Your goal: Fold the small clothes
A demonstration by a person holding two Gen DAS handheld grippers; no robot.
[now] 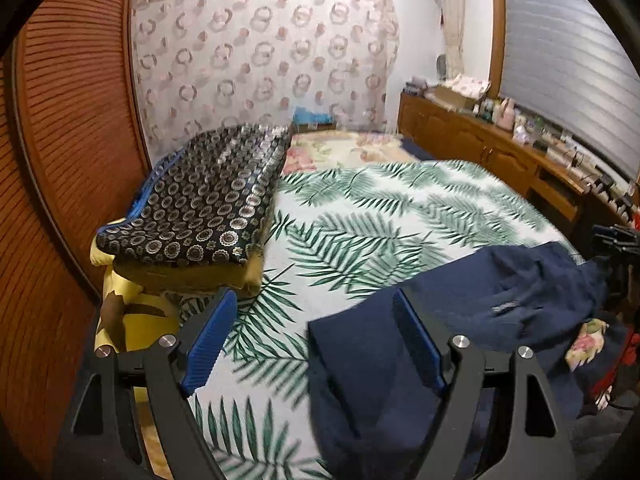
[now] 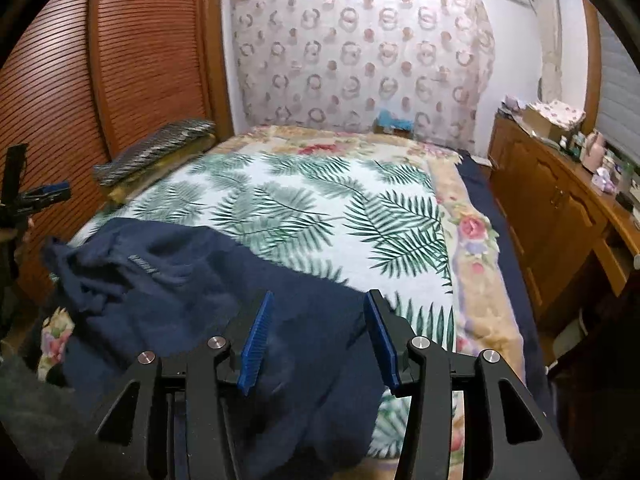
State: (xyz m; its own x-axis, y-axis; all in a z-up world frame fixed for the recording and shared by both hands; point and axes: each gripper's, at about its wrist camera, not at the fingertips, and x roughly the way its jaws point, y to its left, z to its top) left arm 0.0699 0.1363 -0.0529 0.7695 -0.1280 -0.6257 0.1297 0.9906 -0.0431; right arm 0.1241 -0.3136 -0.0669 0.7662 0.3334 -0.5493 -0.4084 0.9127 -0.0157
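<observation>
My left claw (image 1: pixel 316 344) stands wide open w/ nothing between the pads; one pad is just beside the folded edge of the navy garment (image 1: pixel 460 320), not pressing it. My right claw (image 2: pixel 318 340) is about half open, empty too, and hovers over the same cloth, which lies crumpled at the near edge of the bed (image 2: pixel 304 200) on the palm-leaf blanket. The side toward the left claw looks flat, the rest is bunched. I think the risk is this: if I close on the bunched part I catch several layers together & the fold comes crooked. Also the cloth hangs near the bed edge, so a careless pull may drag it off.
</observation>
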